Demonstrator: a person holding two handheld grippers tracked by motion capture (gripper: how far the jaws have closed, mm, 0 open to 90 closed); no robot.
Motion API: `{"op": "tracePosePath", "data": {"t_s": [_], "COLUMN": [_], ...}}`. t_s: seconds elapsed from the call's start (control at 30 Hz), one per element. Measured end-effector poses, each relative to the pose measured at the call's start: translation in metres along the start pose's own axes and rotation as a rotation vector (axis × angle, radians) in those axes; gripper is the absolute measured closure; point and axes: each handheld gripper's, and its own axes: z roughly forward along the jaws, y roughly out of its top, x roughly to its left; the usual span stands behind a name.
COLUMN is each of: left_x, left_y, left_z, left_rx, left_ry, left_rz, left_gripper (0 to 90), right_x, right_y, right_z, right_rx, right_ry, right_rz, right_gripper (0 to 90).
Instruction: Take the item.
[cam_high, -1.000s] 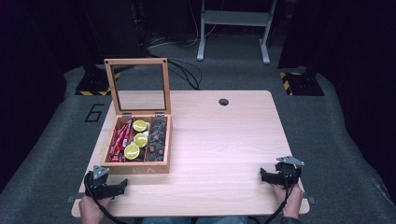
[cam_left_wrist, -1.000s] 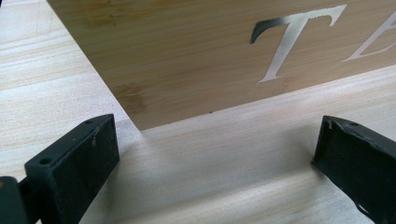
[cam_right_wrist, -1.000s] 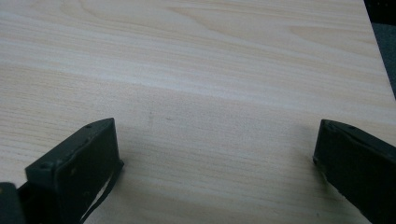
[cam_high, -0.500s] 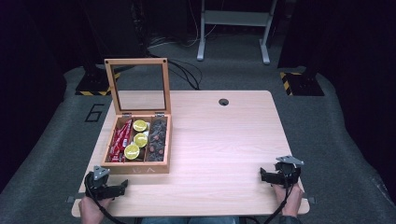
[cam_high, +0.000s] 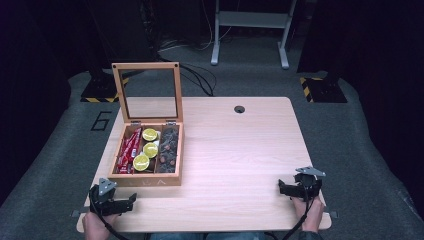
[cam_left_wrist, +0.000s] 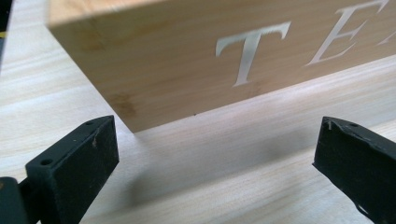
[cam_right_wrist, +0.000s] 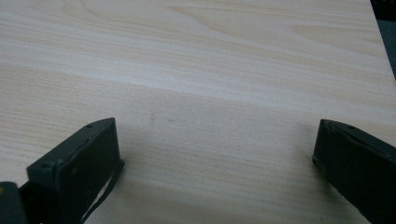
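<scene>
A wooden tea box (cam_high: 147, 150) stands on the left of the table with its glass lid (cam_high: 147, 92) raised upright. Inside lie red packets (cam_high: 128, 149), yellow-green rounds (cam_high: 145, 150) and dark pieces (cam_high: 168, 149), each in its own compartment. My left gripper (cam_high: 131, 203) rests at the table's front left corner, just in front of the box, open and holding nothing. In the left gripper view the box's front wall (cam_left_wrist: 196, 56) with silver lettering stands close ahead of that gripper (cam_left_wrist: 217, 154). My right gripper (cam_high: 281, 188) rests at the front right, open over bare wood (cam_right_wrist: 217, 154).
A small round grommet hole (cam_high: 239, 109) sits near the table's far edge. The light wooden tabletop (cam_high: 235, 155) stretches between the two grippers. Beyond the table are dark floor, cables and a grey metal stand (cam_high: 250, 30).
</scene>
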Motion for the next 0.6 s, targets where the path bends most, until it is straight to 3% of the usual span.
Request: {"op": "tracePosePath", "data": {"t_s": [0.23,0.47,0.6], "left_x": [0.0,-0.003,-0.005], "left_y": [0.009,0.024,0.032], "left_z": [-0.014,-0.03,-0.033], "left_rx": [-0.011,-0.069,-0.077], "left_ry": [-0.007,-0.019,-0.022], "left_rz": [0.007,0.016,0.03], "left_gripper": [0.0,0.0,0.0], "right_x": [0.0,0.001,0.001], "right_y": [0.0,-0.001,-0.001], "right_z": [0.0,-0.001,-0.001], "right_rx": [-0.004,0.003,0.0], "right_ry": [-0.001,-0.003,-0.004], "right_rz": [0.002,0.01,0.012], "right_gripper": [0.0,0.3,0.3]}}
